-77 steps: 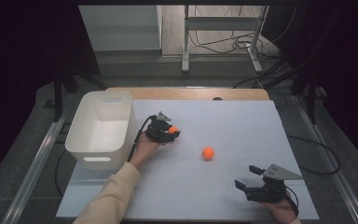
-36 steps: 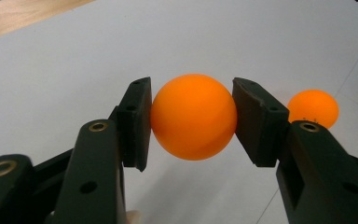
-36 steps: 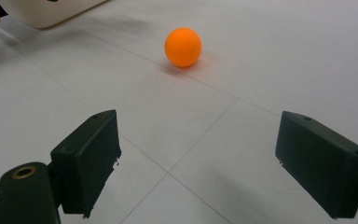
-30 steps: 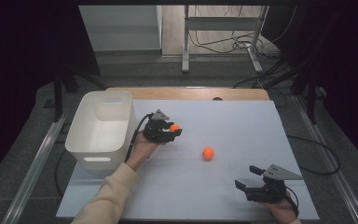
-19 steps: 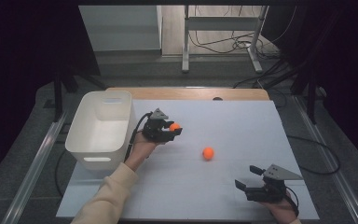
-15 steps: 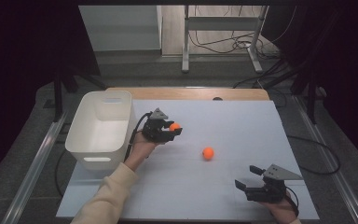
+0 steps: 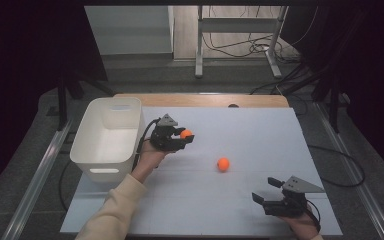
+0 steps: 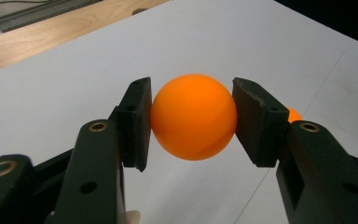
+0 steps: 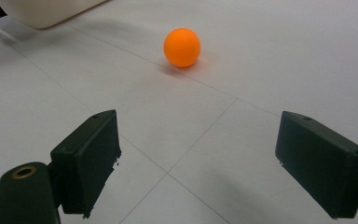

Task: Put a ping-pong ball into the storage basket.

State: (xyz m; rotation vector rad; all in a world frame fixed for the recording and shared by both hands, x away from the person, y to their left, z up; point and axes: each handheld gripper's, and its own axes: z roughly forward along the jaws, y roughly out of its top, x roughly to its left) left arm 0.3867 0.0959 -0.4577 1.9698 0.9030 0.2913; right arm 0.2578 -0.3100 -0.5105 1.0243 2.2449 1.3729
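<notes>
left gripper [image 7: 182, 139] is clamped on an orange ball [image 7: 185, 134], held just off the right side of the white bin [image 7: 107, 137]. in the left gripper view the held ball [image 8: 193, 116] sits squarely between the two black pads [image 8: 136, 122], both pads touching it, white table surface [image 8: 261, 42] behind and below. a sliver of the second orange ball [image 8: 293, 114] peeks out behind the right-hand jaw in that view. grey three-cornered plate [image 7: 168, 120] on top of the left gripper, cable trailing back toward the person's sleeve [image 7: 112, 212]. cannot tell from the high view if the held ball is lifted clear of the table or just above it.

right gripper [image 7: 265, 192] sits near the bottom right of the table, jaws spread wide, nothing between them. in the right gripper view the loose second ball [image 9: 182, 47] lies ahead of the jaws and a bit left of centre, well apart from both pads [image 9: 86, 156], resting on the white table [image 9: 284, 56]. a corner of the bin [image 9: 46, 11] shows far ahead-left of the right gripper. in the high view the loose ball [image 7: 223, 164] lies between the two grippers, touching neither. wooden strip [image 7: 200, 100] runs along the table's far edge.
</notes>
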